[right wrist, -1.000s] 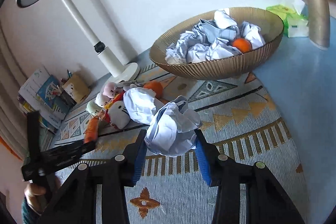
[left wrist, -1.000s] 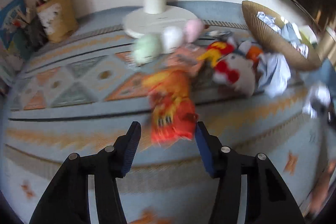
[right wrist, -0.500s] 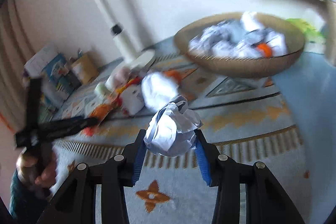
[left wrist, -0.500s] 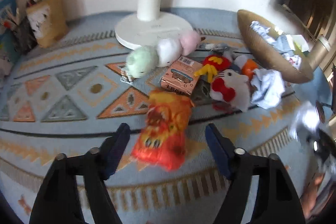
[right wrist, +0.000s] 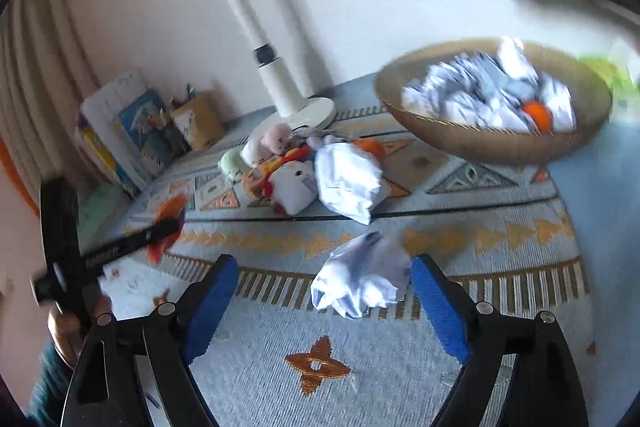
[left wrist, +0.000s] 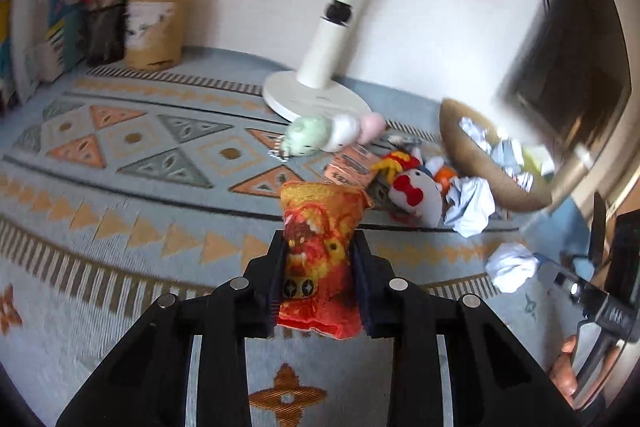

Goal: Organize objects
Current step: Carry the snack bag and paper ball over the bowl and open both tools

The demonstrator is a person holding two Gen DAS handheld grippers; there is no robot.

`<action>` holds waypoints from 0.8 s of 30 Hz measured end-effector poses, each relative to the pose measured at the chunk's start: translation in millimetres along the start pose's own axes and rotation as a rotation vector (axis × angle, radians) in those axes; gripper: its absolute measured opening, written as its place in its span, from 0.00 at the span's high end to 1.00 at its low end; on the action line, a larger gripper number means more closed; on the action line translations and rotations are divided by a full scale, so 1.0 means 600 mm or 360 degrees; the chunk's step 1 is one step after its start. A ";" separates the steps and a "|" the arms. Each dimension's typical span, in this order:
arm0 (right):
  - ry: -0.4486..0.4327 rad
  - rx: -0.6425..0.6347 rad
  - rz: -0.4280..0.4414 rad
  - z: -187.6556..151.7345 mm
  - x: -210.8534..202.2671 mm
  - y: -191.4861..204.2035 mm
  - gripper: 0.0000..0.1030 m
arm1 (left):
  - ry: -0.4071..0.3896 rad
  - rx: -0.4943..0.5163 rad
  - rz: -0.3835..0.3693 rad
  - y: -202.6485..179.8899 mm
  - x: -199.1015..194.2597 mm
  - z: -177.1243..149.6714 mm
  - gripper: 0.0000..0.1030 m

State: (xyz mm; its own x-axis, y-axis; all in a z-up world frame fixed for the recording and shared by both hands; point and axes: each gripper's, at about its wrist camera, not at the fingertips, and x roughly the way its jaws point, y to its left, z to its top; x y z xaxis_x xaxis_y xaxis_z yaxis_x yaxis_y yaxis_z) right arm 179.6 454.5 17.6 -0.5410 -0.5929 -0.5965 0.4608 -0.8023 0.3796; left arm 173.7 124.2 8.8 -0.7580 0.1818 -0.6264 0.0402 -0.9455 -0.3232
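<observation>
My left gripper (left wrist: 320,267) is shut on an orange-red snack bag (left wrist: 320,247) and holds it above the patterned rug. My right gripper (right wrist: 324,291) is open, and a crumpled white paper ball (right wrist: 360,283) lies on the rug between its blue pads, touching neither. That ball also shows in the left wrist view (left wrist: 512,267). A second paper ball (right wrist: 348,183) lies beside a white plush with a red bow (right wrist: 292,187). A woven bowl (right wrist: 480,143) at the right holds several paper balls and an orange.
A white lamp base (left wrist: 316,99) stands at the back with small green, white and pink plush toys (left wrist: 332,135) in front of it. A small pink box (left wrist: 348,167) lies by them. A pencil holder (left wrist: 156,31) and books stand at the back left.
My left gripper closed on the snack bag and lifted it. My right gripper opened and let go of the paper ball, which now lies on the rug.
</observation>
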 end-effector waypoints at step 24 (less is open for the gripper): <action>0.0208 -0.0001 -0.0561 -0.030 0.027 0.017 0.48 | -0.0073 0.0201 0.0067 -0.029 0.002 -0.003 0.73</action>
State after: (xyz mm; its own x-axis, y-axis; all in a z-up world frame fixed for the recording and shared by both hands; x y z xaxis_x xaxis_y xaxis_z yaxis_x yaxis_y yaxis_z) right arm 188.3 437.7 -0.9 -0.5722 -0.2666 -0.7756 0.2627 -0.9554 0.1346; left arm 173.6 141.4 12.4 -0.7863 0.1312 -0.6037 -0.0071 -0.9790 -0.2035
